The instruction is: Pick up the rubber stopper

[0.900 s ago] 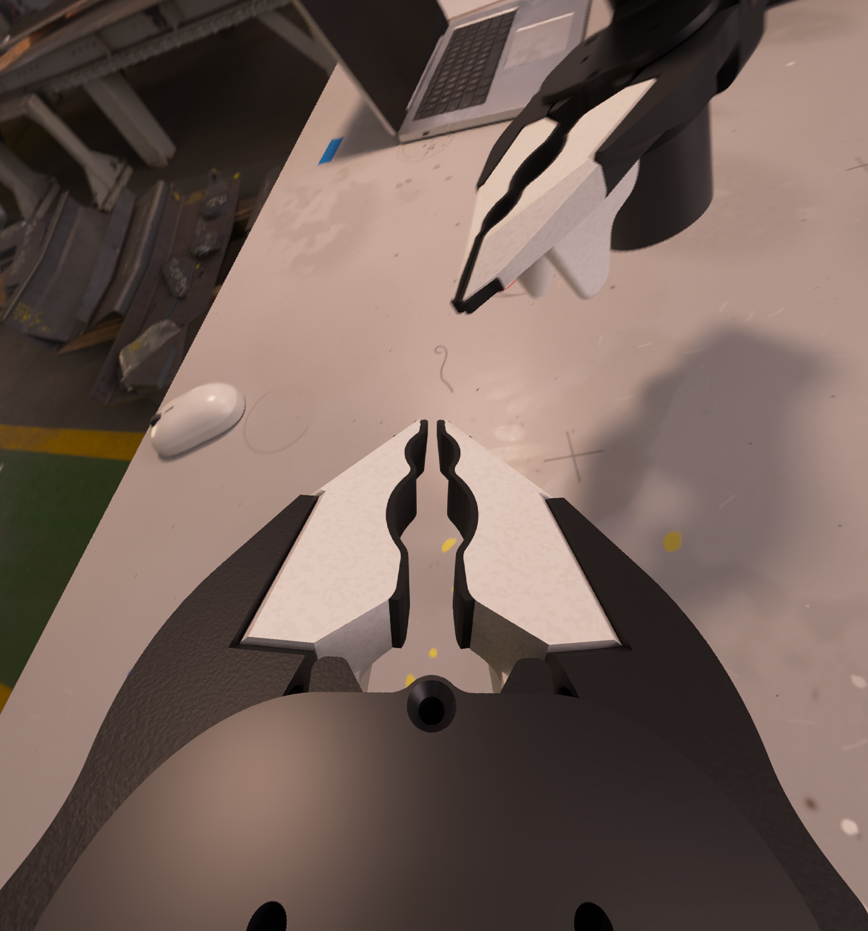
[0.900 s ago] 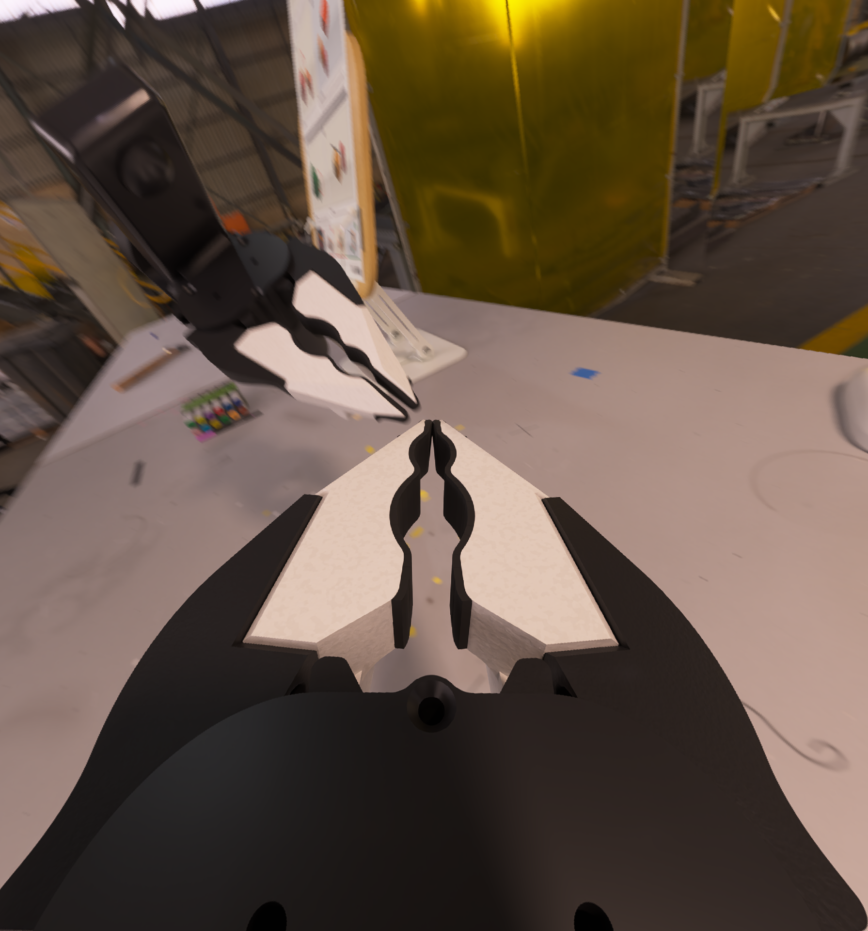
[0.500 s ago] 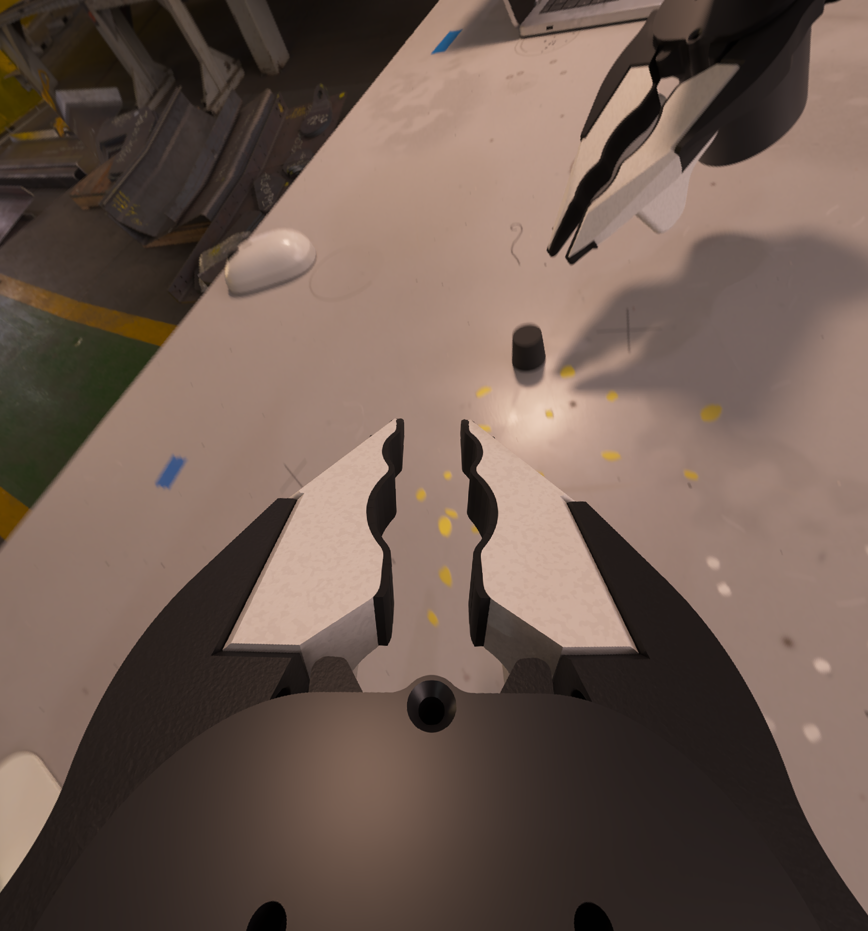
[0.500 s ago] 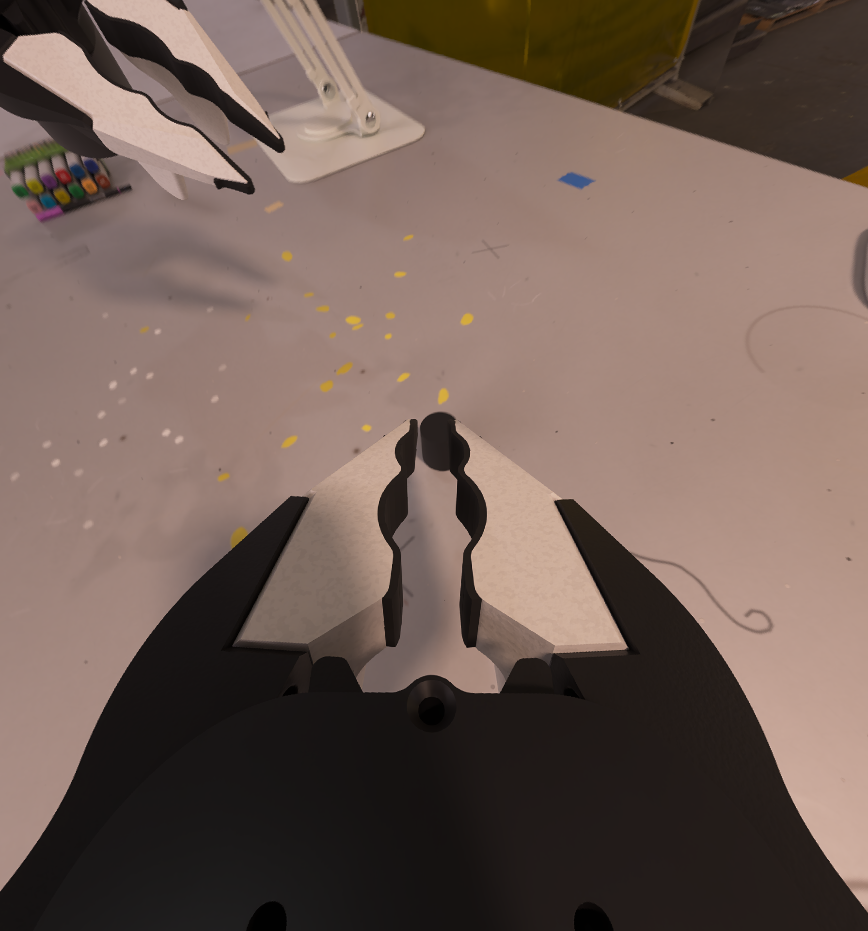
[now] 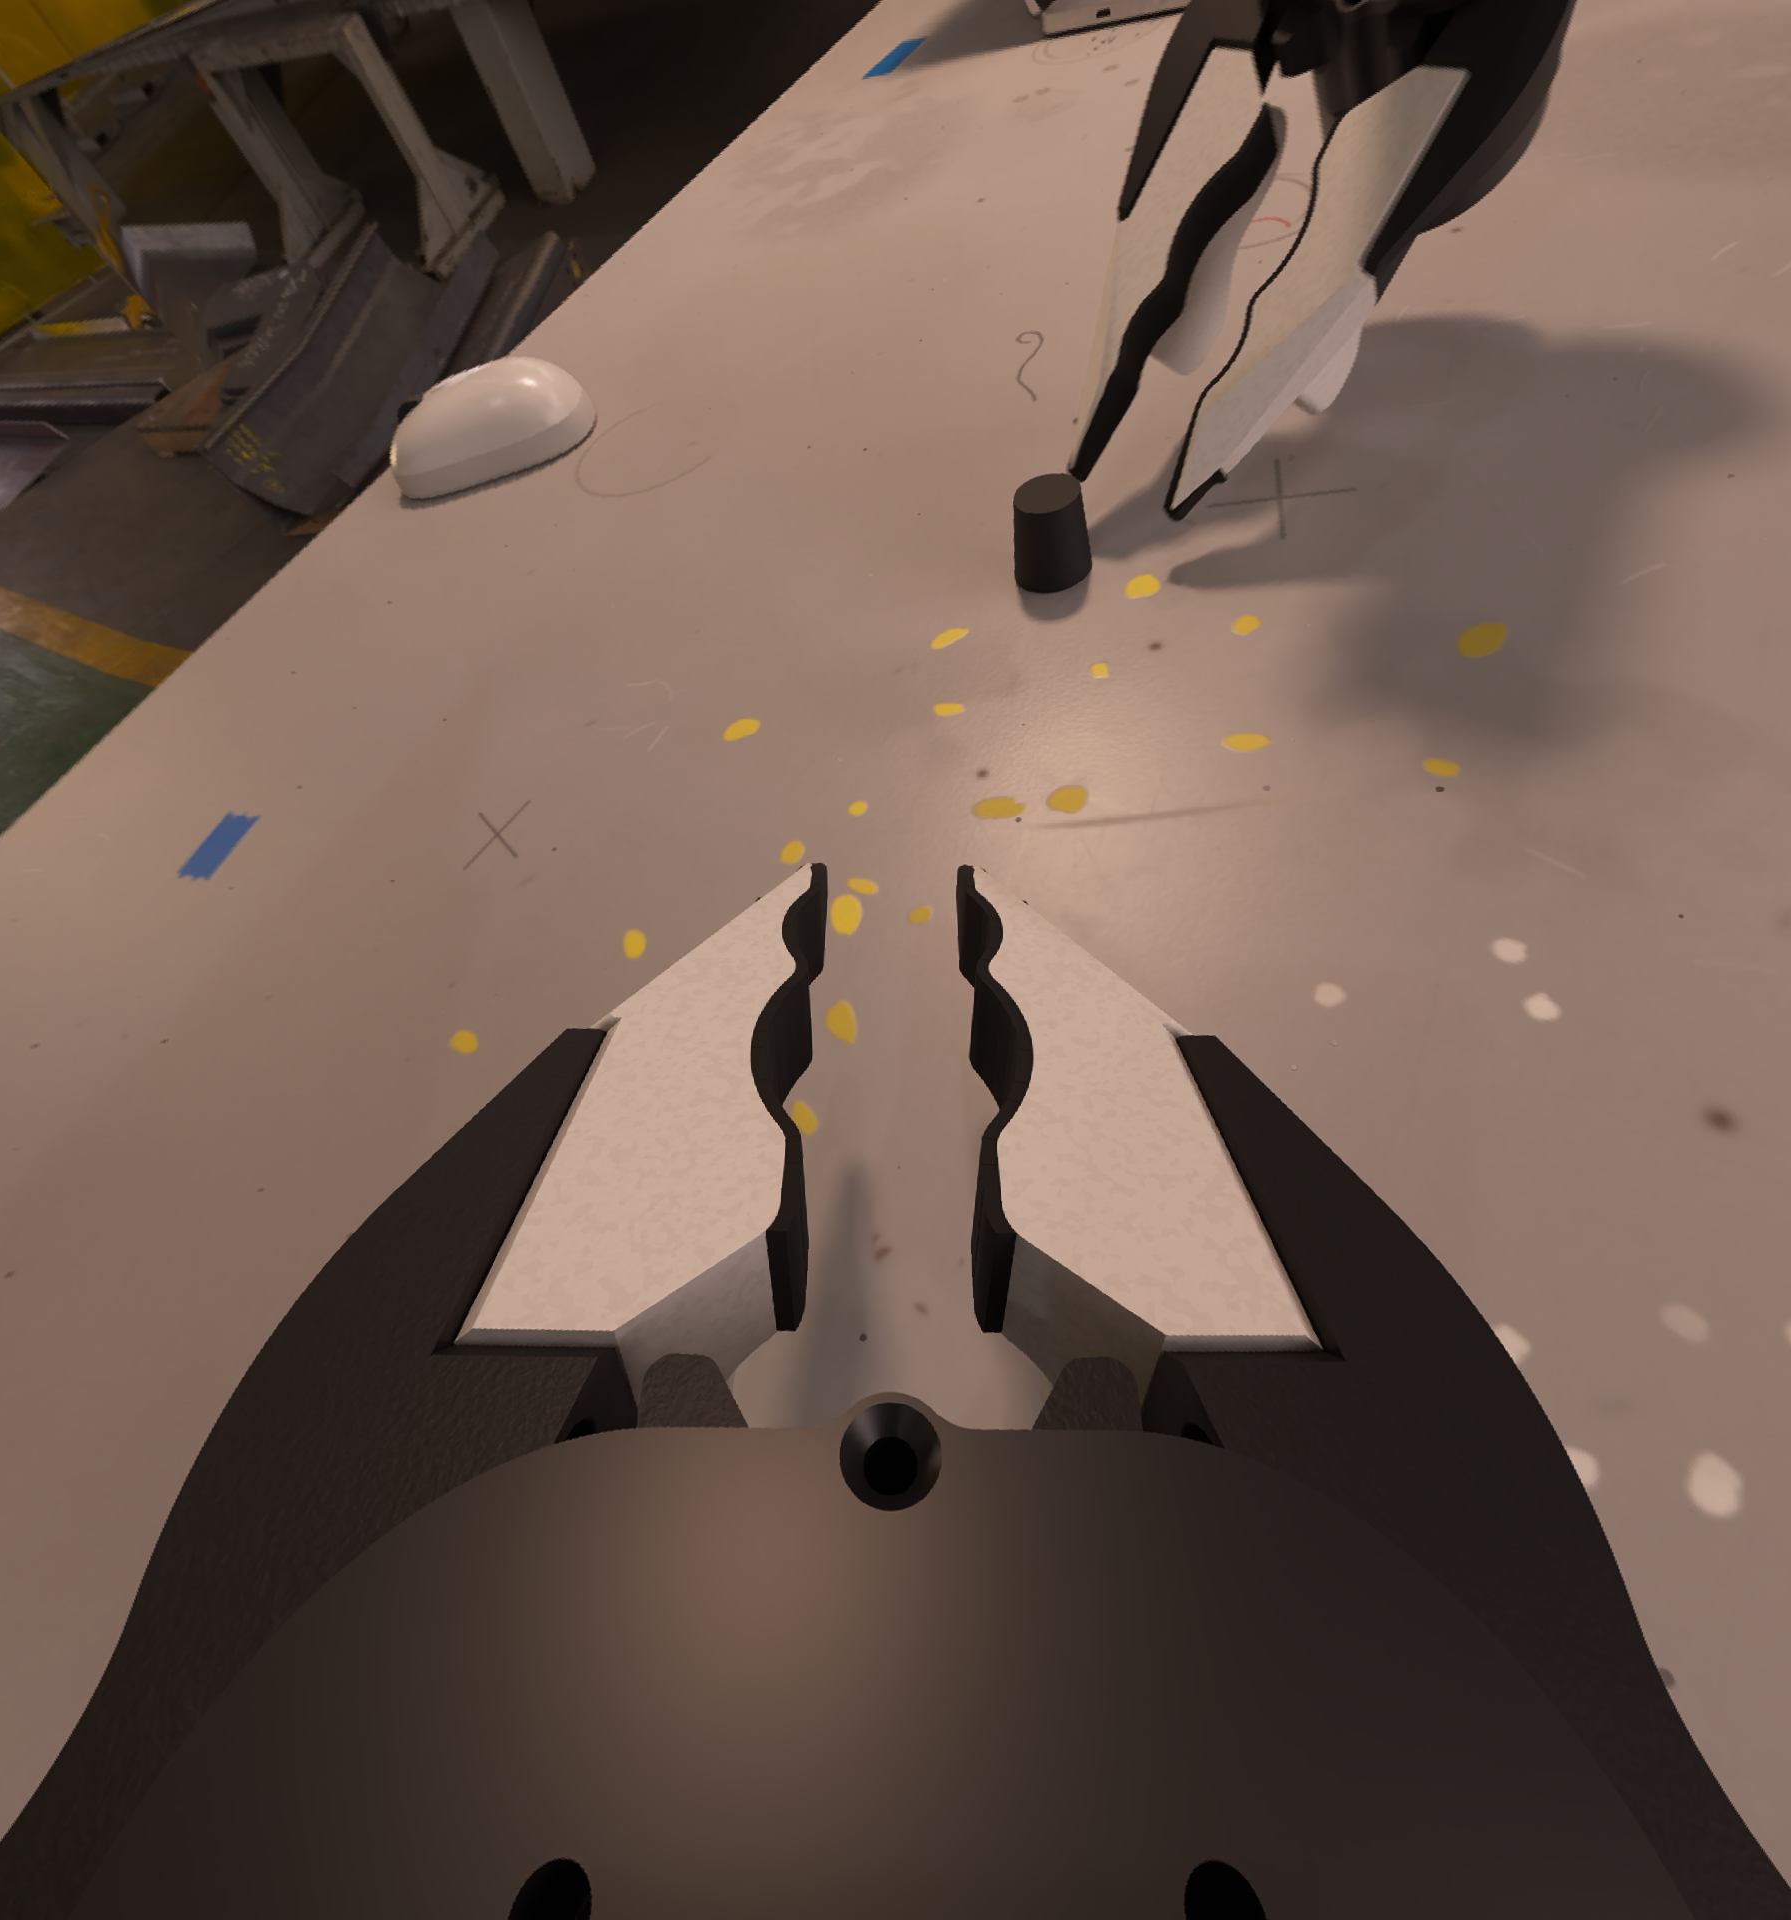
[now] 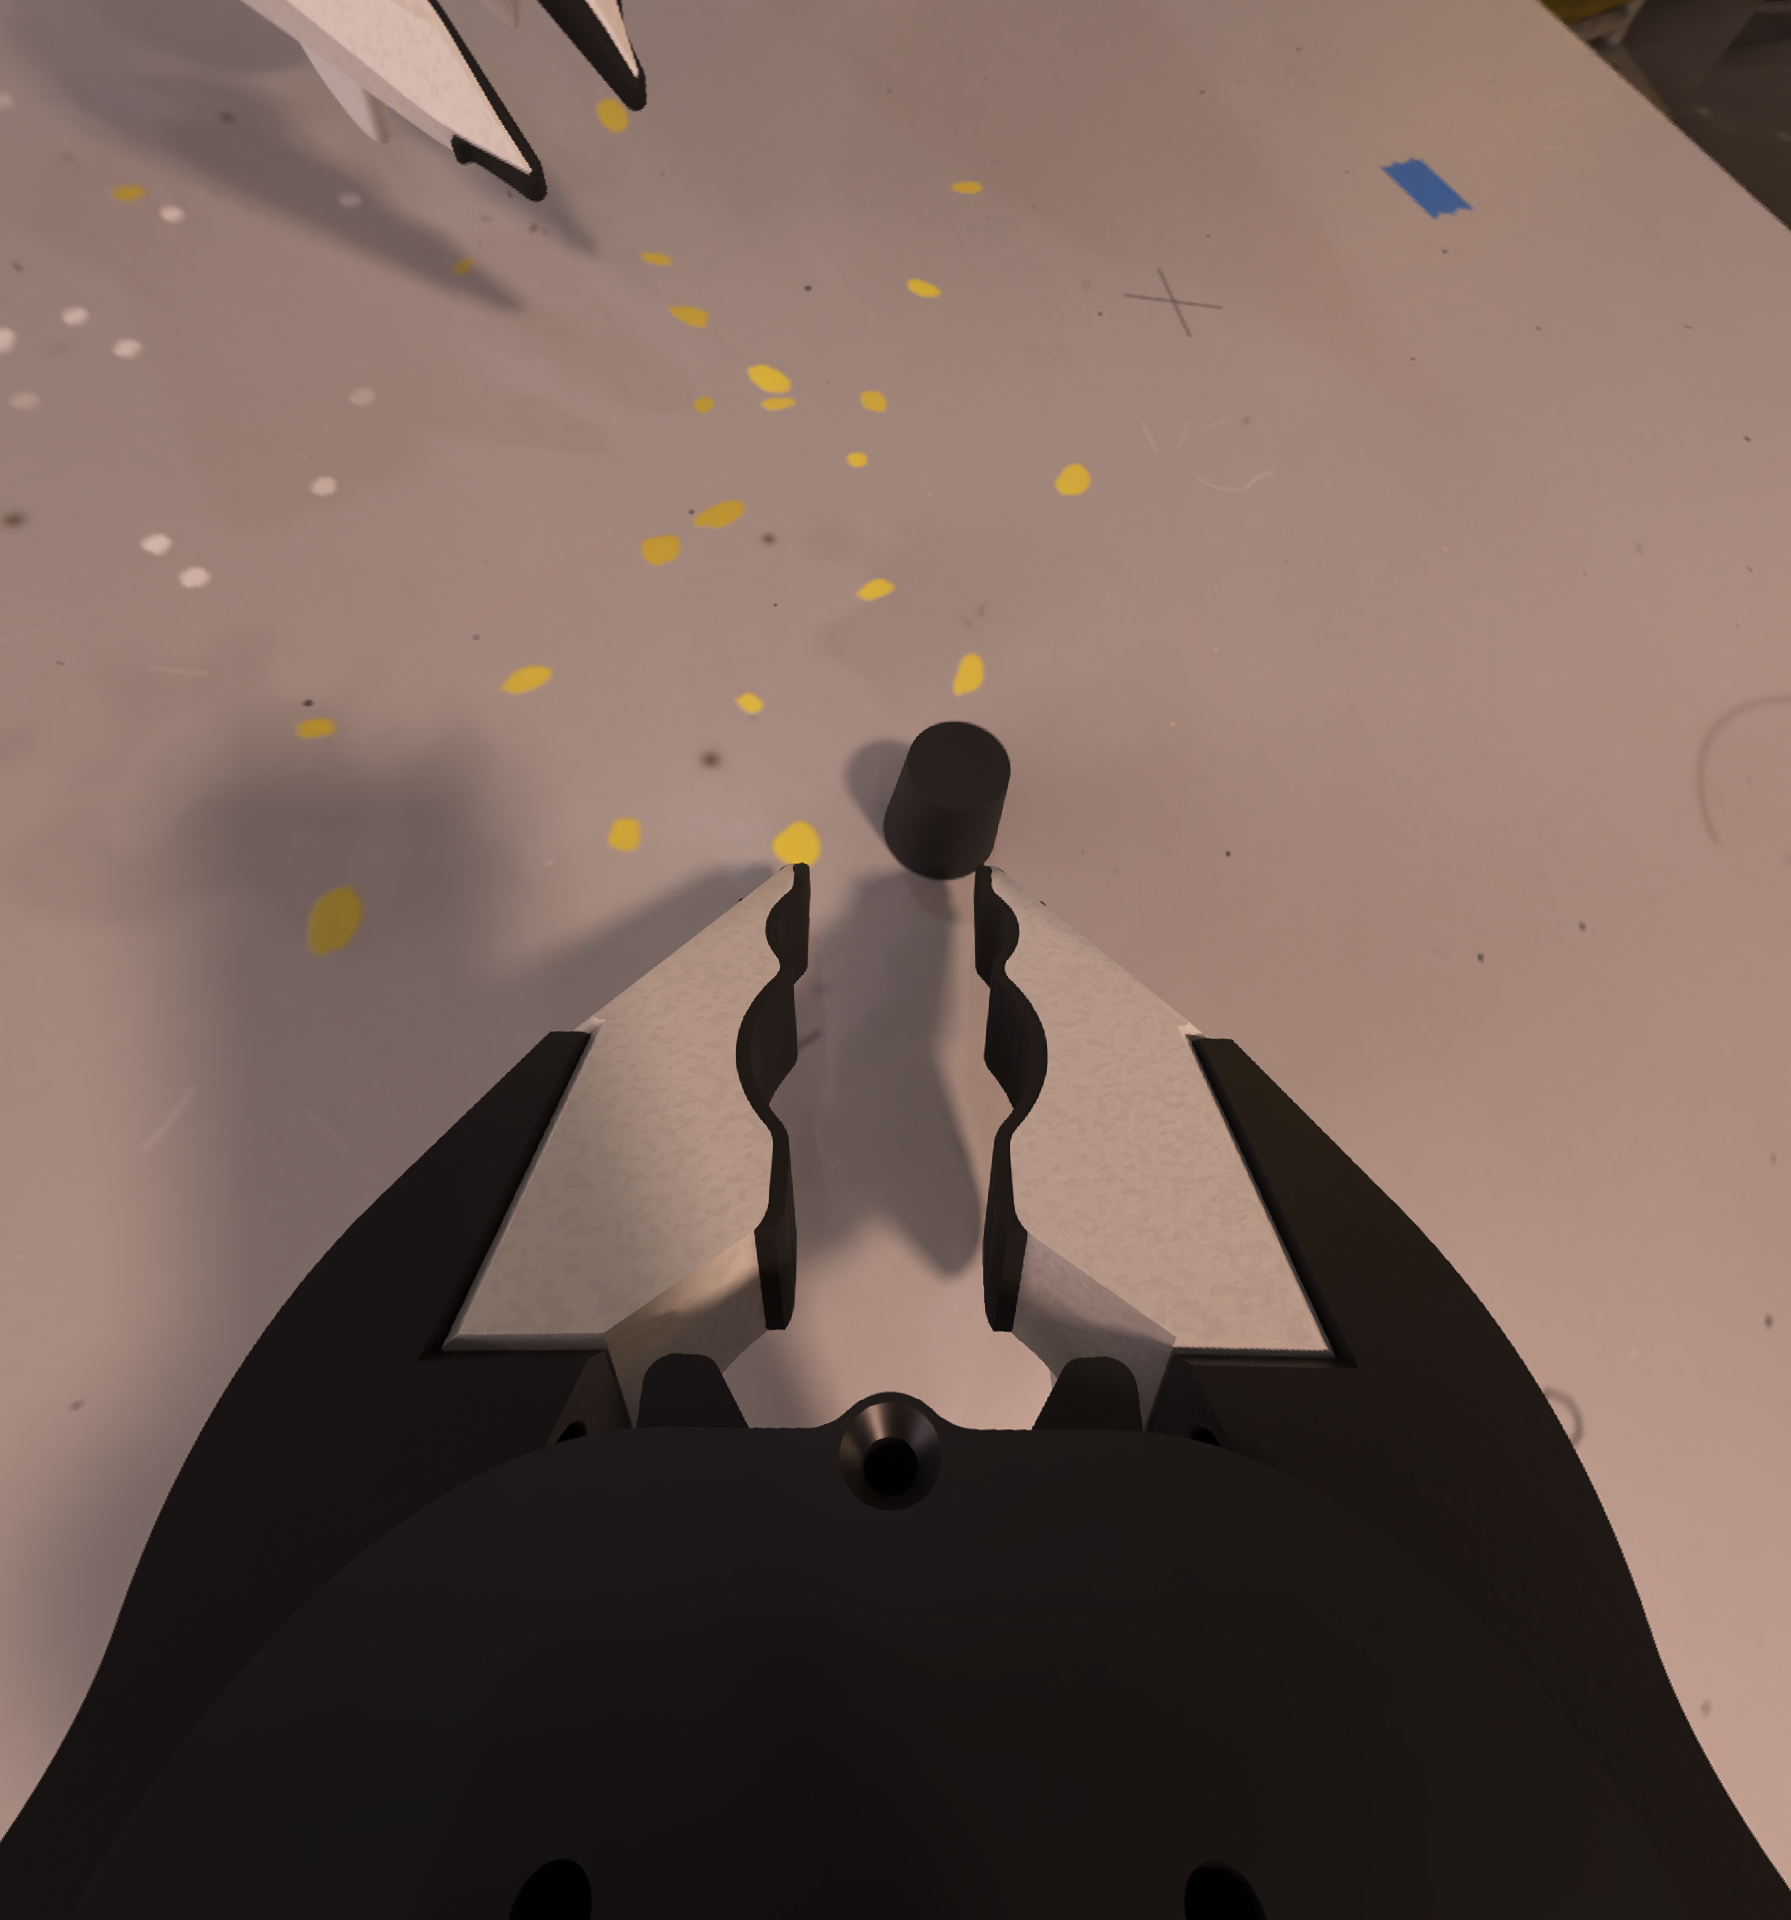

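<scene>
Both grippers are parted and empty. The rubber stopper stands upright on the counter, just beyond the right gripper and nearer its right-hand fingertip. The left gripper is held well apart. A slight sideways centring is judged needed before the stopper is straddled and the jaws closed.
</scene>
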`<action>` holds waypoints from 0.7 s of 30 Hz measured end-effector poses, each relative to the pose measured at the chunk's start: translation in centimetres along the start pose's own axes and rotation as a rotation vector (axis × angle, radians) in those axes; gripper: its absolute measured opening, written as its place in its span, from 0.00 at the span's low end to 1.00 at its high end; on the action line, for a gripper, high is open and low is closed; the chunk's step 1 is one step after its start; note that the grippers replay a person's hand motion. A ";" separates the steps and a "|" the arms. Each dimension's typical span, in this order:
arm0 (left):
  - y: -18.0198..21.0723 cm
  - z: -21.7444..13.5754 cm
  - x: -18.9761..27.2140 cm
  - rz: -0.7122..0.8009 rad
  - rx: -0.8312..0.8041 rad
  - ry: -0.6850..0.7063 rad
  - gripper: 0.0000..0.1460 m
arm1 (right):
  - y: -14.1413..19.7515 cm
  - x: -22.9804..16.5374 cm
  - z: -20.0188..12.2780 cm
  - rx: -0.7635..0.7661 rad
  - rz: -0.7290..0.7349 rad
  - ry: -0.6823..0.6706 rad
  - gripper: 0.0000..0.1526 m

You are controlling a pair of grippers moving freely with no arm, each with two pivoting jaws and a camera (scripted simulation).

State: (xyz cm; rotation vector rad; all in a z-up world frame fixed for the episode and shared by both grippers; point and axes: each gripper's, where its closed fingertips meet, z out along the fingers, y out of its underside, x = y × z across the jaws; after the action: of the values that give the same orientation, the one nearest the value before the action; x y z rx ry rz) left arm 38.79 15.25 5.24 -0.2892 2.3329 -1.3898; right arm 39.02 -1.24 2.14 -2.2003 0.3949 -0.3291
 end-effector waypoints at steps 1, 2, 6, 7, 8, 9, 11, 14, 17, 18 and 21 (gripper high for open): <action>0.2 0.2 0.0 -0.009 0.004 0.007 0.17 | 0.0 0.2 0.5 -0.014 -0.018 -0.005 0.21; 0.3 0.4 0.0 -0.019 -0.005 0.019 0.17 | 0.0 0.3 1.0 -0.033 -0.032 -0.020 0.23; 0.0 0.4 0.1 -0.023 0.021 0.032 0.18 | -0.1 0.2 2.3 -0.084 -0.029 -0.098 0.28; 0.1 0.4 0.1 -0.020 0.017 0.032 0.18 | -0.2 0.3 2.5 -0.089 -0.014 -0.103 0.28; 0.2 0.5 0.1 -0.015 0.009 0.030 0.18 | -0.3 0.6 2.7 -0.090 0.004 -0.091 0.28; 0.2 0.6 0.3 -0.004 0.000 0.031 0.18 | -0.3 0.8 2.8 -0.090 0.018 -0.071 0.25; 0.4 0.8 0.6 0.025 -0.018 0.037 0.18 | -0.4 1.0 2.8 -0.090 0.014 -0.051 0.16; 0.6 0.9 0.6 0.040 -0.032 0.022 0.18 | -0.5 1.0 2.8 -0.084 -0.037 -0.008 0.16; 0.3 0.6 0.0 0.019 -0.006 -0.009 0.18 | -0.5 0.9 2.6 -0.079 -0.077 0.052 0.16; 0.2 0.5 -0.3 0.002 0.005 -0.021 0.17 | -0.6 0.9 2.4 -0.072 -0.076 0.065 0.16; 0.0 0.3 -1.1 -0.055 0.017 -0.045 0.15 | -0.8 1.5 1.3 -0.031 -0.046 0.123 0.16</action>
State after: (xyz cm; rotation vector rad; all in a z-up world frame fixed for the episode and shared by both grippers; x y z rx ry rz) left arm 39.89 15.43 5.41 -0.3783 2.2920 -1.4136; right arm 41.01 -0.43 2.15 -2.2289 0.4190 -0.4877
